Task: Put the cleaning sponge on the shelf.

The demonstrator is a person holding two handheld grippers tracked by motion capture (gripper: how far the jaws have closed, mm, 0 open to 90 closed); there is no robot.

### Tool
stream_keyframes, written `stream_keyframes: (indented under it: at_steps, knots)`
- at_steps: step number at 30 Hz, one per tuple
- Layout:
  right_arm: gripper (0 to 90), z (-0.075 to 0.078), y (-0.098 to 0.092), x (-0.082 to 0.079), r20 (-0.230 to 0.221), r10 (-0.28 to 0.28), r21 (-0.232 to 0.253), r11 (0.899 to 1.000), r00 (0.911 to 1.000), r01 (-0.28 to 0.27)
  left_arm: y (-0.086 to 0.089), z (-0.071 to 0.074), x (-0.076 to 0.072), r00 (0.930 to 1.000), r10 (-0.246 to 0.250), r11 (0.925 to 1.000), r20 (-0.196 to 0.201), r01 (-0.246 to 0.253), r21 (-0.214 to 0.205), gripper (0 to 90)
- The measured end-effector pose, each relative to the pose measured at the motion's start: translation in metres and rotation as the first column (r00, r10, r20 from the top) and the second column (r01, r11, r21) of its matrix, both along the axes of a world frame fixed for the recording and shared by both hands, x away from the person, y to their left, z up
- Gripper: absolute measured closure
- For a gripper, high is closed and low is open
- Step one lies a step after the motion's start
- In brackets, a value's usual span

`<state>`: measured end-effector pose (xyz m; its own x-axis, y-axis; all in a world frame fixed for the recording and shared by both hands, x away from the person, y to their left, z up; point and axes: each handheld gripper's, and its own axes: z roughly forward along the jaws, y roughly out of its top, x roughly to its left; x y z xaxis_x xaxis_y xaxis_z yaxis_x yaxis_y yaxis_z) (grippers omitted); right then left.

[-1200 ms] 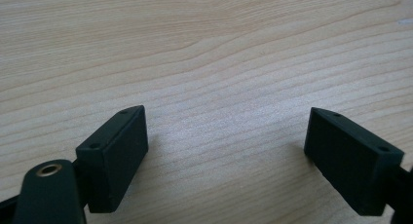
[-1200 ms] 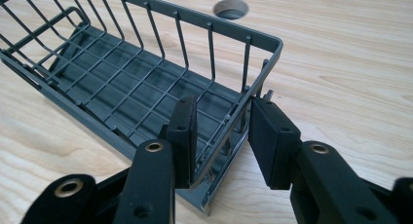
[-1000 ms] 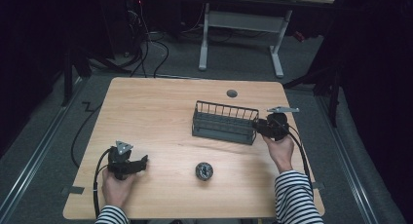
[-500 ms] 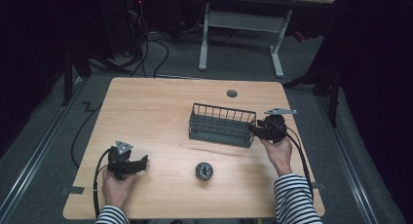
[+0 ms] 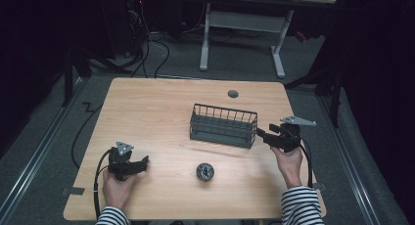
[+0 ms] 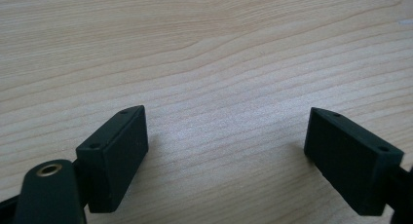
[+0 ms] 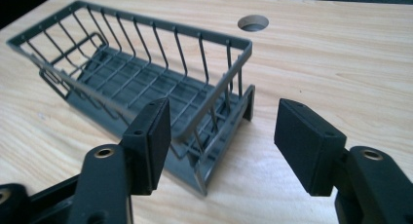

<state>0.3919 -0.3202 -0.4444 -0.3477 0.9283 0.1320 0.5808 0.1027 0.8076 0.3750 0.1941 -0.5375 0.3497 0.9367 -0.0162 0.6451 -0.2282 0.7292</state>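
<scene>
A dark grey wire basket (image 5: 223, 125) stands empty on the wooden table (image 5: 156, 112), right of centre. My right gripper (image 5: 262, 135) is at the basket's right end and open. In the right gripper view the basket (image 7: 146, 83) stretches away to the left. Its near end corner sits just ahead of the gap of my right gripper (image 7: 224, 131), with nothing clamped. My left gripper (image 5: 143, 163) rests low at the front left. In the left gripper view it (image 6: 226, 141) is open over bare wood. A small round black object (image 5: 205, 171) lies in front of the basket.
A round cable hole (image 5: 233, 94) is set into the table behind the basket and appears again (image 7: 253, 23) in the right gripper view. Cables trail from both grippers toward the front edge. Beyond the table are a dark floor and a white desk frame (image 5: 240, 34).
The basket has slid a little left and toward the front. My right gripper followed, then drew back slightly from the basket's end. The left gripper has stayed put.
</scene>
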Motion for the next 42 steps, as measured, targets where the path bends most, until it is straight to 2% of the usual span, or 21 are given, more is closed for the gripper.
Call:
stream_keyframes:
  at_steps: [2,5,7,11,15,21,27,32,36,42]
  knots:
    - [38.9,-0.001,-0.001,-0.006,0.016,0.005,0.006,1.0,0.9999,-0.006,0.0,0.0,0.0,1.0,0.0,1.0,0.0,0.0,0.0,16.5]
    - [38.2,-0.003,-0.001,-0.013,0.011,0.008,0.009,1.0,0.9999,-0.008,0.0,0.0,0.0,1.0,0.0,1.0,0.0,0.0,0.0,16.5]
    - [38.2,-0.005,0.0,-0.019,0.033,0.018,0.005,1.0,0.9993,-0.018,0.0,0.0,0.0,1.0,0.0,1.0,0.0,0.0,0.0,16.5]
    - [37.5,-0.01,0.004,-0.031,0.049,0.036,0.006,0.999,0.9982,-0.036,0.0,0.0,0.0,1.0,0.0,1.0,0.0,0.0,0.0,16.5]
    - [36.8,-0.017,0.012,-0.044,0.056,0.066,-0.002,0.998,0.9962,-0.066,0.0,0.0,0.0,1.0,0.0,1.0,0.001,0.0,0.0,16.5]
    - [36.0,-0.031,0.034,-0.059,0.037,0.136,-0.035,0.99,0.99,-0.135,0.0,0.0,0.0,1.0,0.0,1.0,0.0,0.0,0.0,16.5]
    - [33.7,-0.047,0.063,-0.065,0.011,0.224,-0.065,0.973,0.9746,-0.222,0.0,0.0,0.0,1.0,0.0,1.0,0.0,0.0,0.0,16.5]
    - [31.3,-0.056,0.082,-0.071,-0.009,0.285,-0.052,0.957,0.9584,-0.285,0.0,0.0,0.0,1.0,0.0,1.0,0.0,0.0,0.0,16.5]
    - [29.4,-0.06,0.094,-0.076,-0.007,0.326,-0.038,0.945,0.9454,-0.326,0.0,0.0,0.0,1.0,-0.001,1.0,0.0,0.001,0.0,16.5]
    - [26.8,-0.06,0.114,-0.083,0.003,0.4,-0.025,0.916,0.9163,-0.4,0.0,0.0,0.0,1.0,-0.001,1.0,0.0,0.001,0.0,16.5]
